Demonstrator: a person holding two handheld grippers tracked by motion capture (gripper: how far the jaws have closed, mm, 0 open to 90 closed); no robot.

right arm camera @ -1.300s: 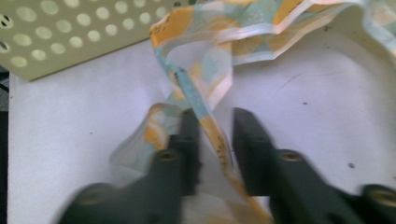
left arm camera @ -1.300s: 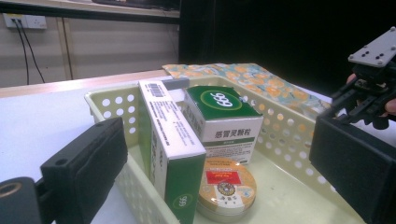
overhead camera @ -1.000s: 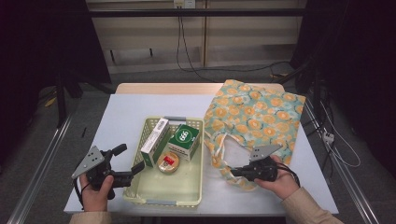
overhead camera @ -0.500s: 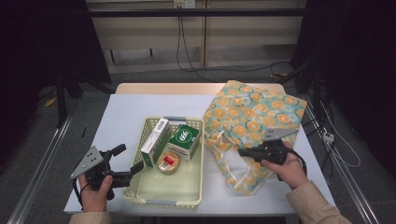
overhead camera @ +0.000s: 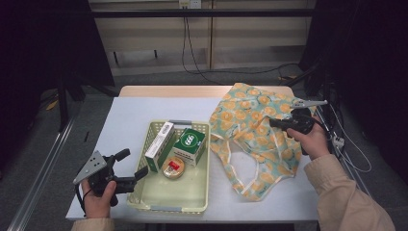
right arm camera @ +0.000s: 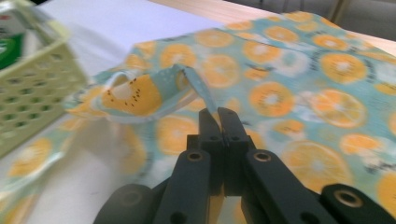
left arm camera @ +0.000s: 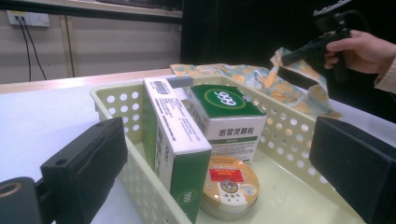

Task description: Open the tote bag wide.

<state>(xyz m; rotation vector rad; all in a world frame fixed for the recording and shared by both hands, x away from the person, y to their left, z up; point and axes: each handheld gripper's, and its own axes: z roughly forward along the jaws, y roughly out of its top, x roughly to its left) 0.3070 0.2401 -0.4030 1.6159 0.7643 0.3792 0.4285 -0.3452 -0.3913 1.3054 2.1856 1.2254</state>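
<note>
A pale yellow perforated basket holds a tall white-and-green box, a green box and a round tin. My left gripper stands open beside the basket's left wall, and its pads frame the boxes and the tin. An orange-print cloth bag lies to the right of the basket. My right gripper is raised over the bag and shut on its strap, which loops up from the cloth.
A white sheet covers the table, with a wooden edge at the back. Black stands and cables surround the table. The basket's corner sits close on the left in the right gripper view. The other hand and gripper hover beyond the basket.
My right gripper has risen and moved back and to the right, pulling the bag's strap up with it. The left gripper has stayed in place.
</note>
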